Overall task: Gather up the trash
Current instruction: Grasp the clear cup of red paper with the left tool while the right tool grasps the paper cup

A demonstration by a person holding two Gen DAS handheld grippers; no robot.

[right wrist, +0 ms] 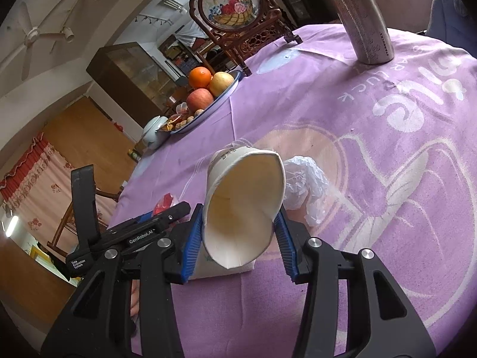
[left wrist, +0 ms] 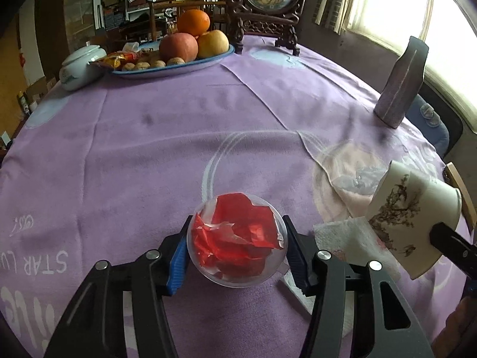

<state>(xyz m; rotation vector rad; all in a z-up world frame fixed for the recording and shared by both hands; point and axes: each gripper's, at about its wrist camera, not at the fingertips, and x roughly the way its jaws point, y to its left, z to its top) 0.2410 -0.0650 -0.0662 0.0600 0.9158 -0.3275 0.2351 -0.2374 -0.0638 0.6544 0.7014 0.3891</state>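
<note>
Left gripper clamps the clear cup (red scraps inside); right gripper squeezes the paper cup, crumpled plastic just beside it.

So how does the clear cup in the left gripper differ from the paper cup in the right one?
The clear plastic cup is see-through and stuffed with red wrapper scraps; the paper cup is opaque white, printed with a tree, and empty. The clear cup keeps a round mouth; the paper cup's rim is squeezed oval. Both are clamped between blue pads.
</note>
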